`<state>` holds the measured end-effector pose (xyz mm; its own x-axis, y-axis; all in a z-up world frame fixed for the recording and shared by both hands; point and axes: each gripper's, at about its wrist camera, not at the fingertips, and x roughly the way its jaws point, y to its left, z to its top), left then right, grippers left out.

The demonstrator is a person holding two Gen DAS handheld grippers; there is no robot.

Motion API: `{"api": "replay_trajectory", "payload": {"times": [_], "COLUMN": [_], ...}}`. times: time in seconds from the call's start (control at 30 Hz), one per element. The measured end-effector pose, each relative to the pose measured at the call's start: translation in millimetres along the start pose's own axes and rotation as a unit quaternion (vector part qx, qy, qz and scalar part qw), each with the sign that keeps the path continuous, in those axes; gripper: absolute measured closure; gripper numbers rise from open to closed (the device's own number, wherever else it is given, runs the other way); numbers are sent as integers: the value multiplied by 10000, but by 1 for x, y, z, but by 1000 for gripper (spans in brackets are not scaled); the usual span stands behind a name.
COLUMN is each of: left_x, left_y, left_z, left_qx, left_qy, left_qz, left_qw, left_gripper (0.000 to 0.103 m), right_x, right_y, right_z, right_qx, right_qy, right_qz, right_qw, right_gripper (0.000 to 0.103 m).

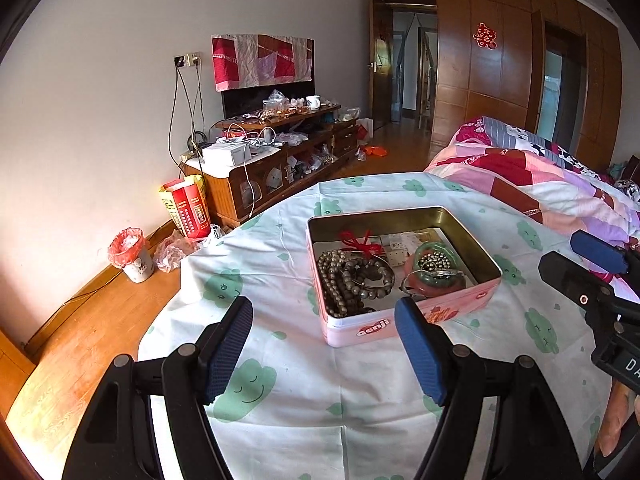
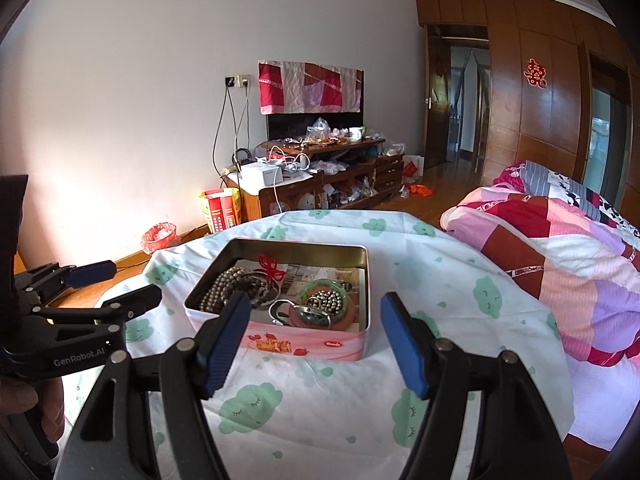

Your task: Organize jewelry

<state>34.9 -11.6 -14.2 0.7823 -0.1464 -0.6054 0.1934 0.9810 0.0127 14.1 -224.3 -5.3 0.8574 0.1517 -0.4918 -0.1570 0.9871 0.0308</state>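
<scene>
Bits you can't really make out

The right gripper (image 1: 568, 258) runs off the left wrist view's edge, the tin (image 2: 280, 342) wall hides the lower beads (image 2: 224, 294), and the shelf clutter (image 2: 340, 188) is too tiny.

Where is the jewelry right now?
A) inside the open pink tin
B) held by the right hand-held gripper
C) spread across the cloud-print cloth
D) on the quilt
A: the beads and bangles lie inside the open pink tin; both hand-held grippers are empty.

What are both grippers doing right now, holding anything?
Left gripper: open, empty, short of the pink rectangular metal tin of bead bracelets.
Right gripper: open, empty, jaws either side of the tin's near wall, not touching.
</scene>
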Motion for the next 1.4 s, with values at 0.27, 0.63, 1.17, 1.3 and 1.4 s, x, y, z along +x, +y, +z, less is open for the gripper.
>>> {"api": "replay_trajectory", "payload": {"times": [0.27,0.63,1.17,1.3,1.4], "left_x": [-3,-9,-11,-10,-10], "left_y": [1,0,-2,-2,-2], "left_z": [0,1,2,2,2], "left_qx": [-16,5,34,48,54], "left_qy": [-26,-34,-32,-29,-22], "left_qz": [-9,-24,-5,1,4], "left_qw": [10000,10000,10000,10000,10000], "left_gripper": [29,29,29,29,29], "right_x": [-6,-3,-4,-4,-3], "right_y": [3,5,5,6,6], "right_z": [-2,-6,-8,-8,-8], "right_qx": [-19,-20,-12,-10,-13], "right_qy": [-31,-1,-2,-1,-6], "right_qz": [22,35,40,43,41], "right_qw": [10000,10000,10000,10000,10000], "right_gripper": [32,31,31,31,31]}}
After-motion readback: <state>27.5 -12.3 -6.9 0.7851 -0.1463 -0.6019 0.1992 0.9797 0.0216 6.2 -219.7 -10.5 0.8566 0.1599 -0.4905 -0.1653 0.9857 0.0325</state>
